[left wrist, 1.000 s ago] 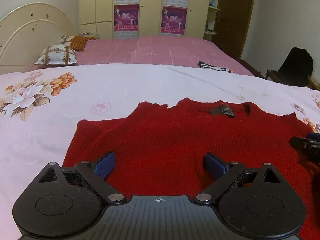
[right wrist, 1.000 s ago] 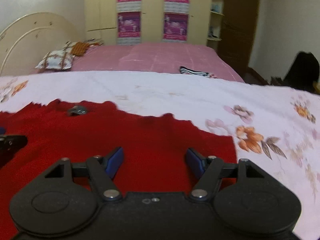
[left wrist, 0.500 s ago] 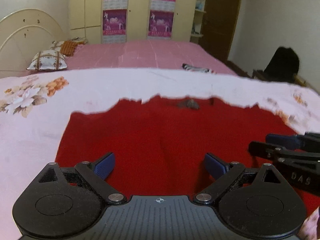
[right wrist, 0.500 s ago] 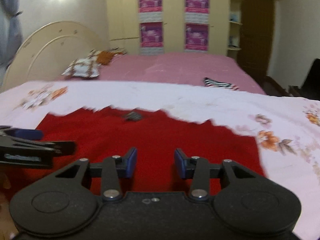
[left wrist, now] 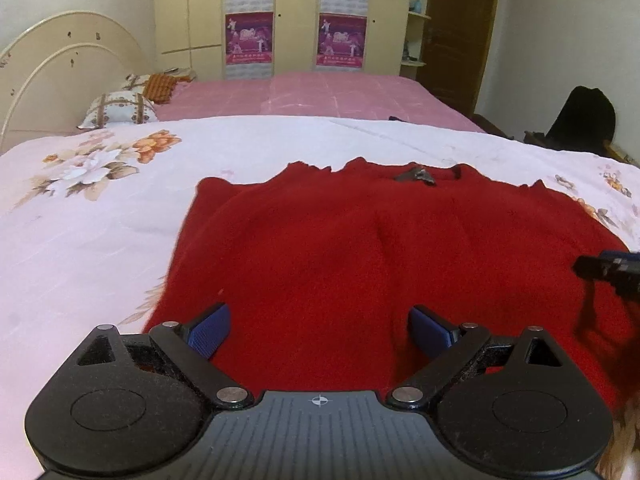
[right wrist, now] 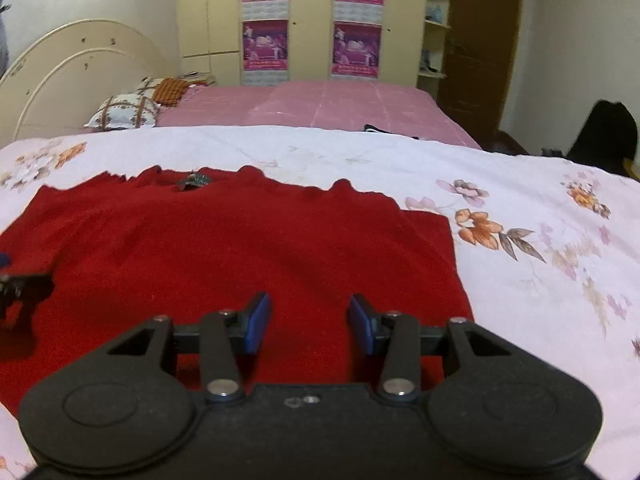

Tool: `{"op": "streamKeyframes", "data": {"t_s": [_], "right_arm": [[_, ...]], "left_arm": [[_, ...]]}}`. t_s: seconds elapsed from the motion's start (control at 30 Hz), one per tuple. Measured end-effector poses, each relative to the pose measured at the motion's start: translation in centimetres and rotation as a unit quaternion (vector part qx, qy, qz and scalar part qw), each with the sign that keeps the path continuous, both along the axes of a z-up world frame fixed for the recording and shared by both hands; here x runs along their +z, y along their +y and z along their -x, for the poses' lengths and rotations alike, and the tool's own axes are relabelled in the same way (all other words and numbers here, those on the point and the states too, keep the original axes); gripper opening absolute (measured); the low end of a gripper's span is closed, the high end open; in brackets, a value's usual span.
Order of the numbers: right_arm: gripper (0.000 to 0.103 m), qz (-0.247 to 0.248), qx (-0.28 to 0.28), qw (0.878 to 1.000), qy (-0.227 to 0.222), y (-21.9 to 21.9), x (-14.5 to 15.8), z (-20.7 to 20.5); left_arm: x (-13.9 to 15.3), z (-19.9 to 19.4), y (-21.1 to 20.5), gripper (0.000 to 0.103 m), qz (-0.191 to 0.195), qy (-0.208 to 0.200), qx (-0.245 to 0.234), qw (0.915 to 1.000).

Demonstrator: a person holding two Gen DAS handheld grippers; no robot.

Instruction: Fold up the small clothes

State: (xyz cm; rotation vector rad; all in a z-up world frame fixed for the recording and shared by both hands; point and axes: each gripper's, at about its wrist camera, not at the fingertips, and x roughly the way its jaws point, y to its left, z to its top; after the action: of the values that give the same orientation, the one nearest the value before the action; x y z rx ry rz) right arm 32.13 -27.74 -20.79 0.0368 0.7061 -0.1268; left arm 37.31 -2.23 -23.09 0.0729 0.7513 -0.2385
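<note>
A red knitted sweater (left wrist: 380, 248) lies flat on a white floral bedsheet (left wrist: 100, 208), with its neck and a grey label (left wrist: 416, 175) at the far edge. It also shows in the right wrist view (right wrist: 240, 252). My left gripper (left wrist: 318, 330) is open wide and empty above the sweater's near left part. My right gripper (right wrist: 308, 322) is open with a narrower gap and empty above the near right part. The right gripper's tip (left wrist: 608, 270) shows at the right edge of the left wrist view. The left gripper's tip (right wrist: 20, 284) shows at the left edge of the right wrist view.
The floral sheet spreads left and right of the sweater (right wrist: 540, 240). Behind it lies a pink bed cover (left wrist: 320, 92) with pillows (left wrist: 120, 110) by a cream headboard (left wrist: 60, 68). A dark chair (left wrist: 576, 120) stands at the far right. Wardrobes with posters (left wrist: 248, 40) line the back wall.
Both views pulled back and steadied over the sweater. My right gripper narrowed from wide open at the half-second mark and is a little wider now. My left gripper stayed wide open.
</note>
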Motion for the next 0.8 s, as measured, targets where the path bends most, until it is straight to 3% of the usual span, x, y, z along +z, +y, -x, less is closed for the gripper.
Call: {"op": "streamKeyframes", "data": {"t_s": [0.17,0.37,0.47,0.8], "right_arm": [[0.041,-0.021,0.030,0.999,-0.021,2.5,1.0,2.5],[0.042,-0.006,0.060,0.998,0.009,5.7,-0.5,3.7],[0.042,0.005,0.059,0.998,0.019,5.9,-1.7,4.0],[0.042,0.018,0.040,0.999,0.023,4.7,-1.6,5.7]], "left_arm": [[1.2,2.4,0.4,0.095,0.003,-0.014,-0.005,0.9999],[-0.8,2.6,0.6,0.096,-0.011,0.030,-0.012,0.9994],[-1.1,3.0,0.5,0.099,-0.017,0.017,-0.012,0.9996],[-1.1,3.1,0.8,0.099,-0.016,0.022,-0.014,0.9995]]}}
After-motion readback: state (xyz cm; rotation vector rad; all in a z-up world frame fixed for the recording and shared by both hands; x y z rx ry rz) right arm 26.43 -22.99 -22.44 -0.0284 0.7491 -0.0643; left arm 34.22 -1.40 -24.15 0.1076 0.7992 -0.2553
